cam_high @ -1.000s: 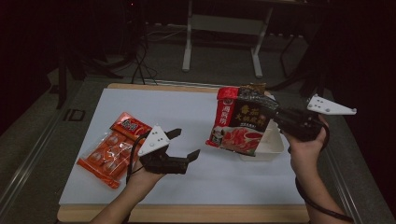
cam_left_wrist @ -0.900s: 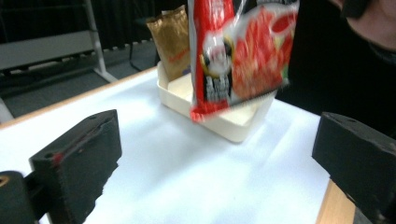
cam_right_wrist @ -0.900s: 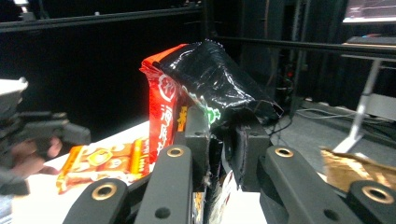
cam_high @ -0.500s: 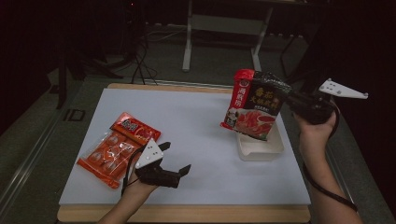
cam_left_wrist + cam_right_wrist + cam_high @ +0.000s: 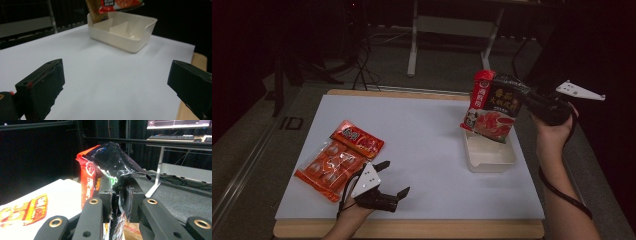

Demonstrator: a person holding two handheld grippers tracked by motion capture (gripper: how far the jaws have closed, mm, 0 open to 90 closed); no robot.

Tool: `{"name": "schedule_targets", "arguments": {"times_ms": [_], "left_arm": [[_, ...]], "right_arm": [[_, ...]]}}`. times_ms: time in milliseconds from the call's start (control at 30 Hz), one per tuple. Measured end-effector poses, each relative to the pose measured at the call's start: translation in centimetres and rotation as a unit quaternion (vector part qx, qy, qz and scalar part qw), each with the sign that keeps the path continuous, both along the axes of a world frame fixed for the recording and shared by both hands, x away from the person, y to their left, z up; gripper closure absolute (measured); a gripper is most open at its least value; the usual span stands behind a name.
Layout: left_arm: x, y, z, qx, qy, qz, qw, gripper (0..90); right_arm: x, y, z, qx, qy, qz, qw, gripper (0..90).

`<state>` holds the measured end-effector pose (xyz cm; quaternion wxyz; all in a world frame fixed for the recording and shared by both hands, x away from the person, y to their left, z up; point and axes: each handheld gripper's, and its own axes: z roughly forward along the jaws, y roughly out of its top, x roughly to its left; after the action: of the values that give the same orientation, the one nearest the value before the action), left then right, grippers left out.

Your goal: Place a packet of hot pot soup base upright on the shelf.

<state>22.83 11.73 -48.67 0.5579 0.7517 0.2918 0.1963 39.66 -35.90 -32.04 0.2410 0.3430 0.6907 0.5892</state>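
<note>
A red and black snack bag (image 5: 492,107) hangs upright over the white divided tray (image 5: 489,162), pinched at its top edge by my right gripper (image 5: 521,100), which is shut on it. In the right gripper view the crumpled bag (image 5: 110,162) is clamped between the jaws of the right gripper (image 5: 119,195). My left gripper (image 5: 396,177) rests low near the table's front edge. Its jaws have just been opening and stand wide with nothing between them. The left gripper view shows the left gripper (image 5: 117,85) over bare white board, with the tray (image 5: 125,42) and the bag's bottom (image 5: 117,3) beyond.
An orange-red packet of round snacks (image 5: 337,160) lies flat at the table's left, just left of my left gripper, and appears as the packet (image 5: 25,211) in the right gripper view. The white board (image 5: 427,130) covers the table. A wooden edge (image 5: 422,229) runs along the front.
The right hand has carried the bag rightward and a little higher, to above the tray. The left gripper has sunk toward the table's front edge and its jaws have spread wider.
</note>
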Motion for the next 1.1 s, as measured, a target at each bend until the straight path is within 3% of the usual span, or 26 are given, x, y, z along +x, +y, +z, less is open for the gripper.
{"name": "schedule_targets", "arguments": {"times_ms": [200,500,700,933,1100], "left_arm": [[-0.2,0.3,-1.1,-0.004,0.01,0.003,0.9999,1.7],[-0.4,0.4,-1.4,-0.007,0.009,-0.002,0.9999,1.7],[-0.4,0.4,-1.5,-0.008,0.014,0.0,0.9999,1.7],[-0.3,0.5,-1.7,-0.009,0.019,0.0,0.9998,1.7],[-0.4,0.6,-1.6,-0.009,0.015,0.001,0.9999,1.7]], "right_arm": [[1.3,-1.0,-0.8,0.005,0.0,-0.011,0.9999,78.1],[3.2,-1.5,-2.1,-0.005,-0.005,-0.015,0.9999,78.1],[4.2,-2.0,-3.3,0.007,0.008,-0.01,0.9999,78.0],[4.9,-1.8,-4.3,-0.021,0.009,-0.032,0.9992,77.6],[5.6,-1.7,-5.2,-0.025,0.015,-0.014,0.9995,77.0]]}}
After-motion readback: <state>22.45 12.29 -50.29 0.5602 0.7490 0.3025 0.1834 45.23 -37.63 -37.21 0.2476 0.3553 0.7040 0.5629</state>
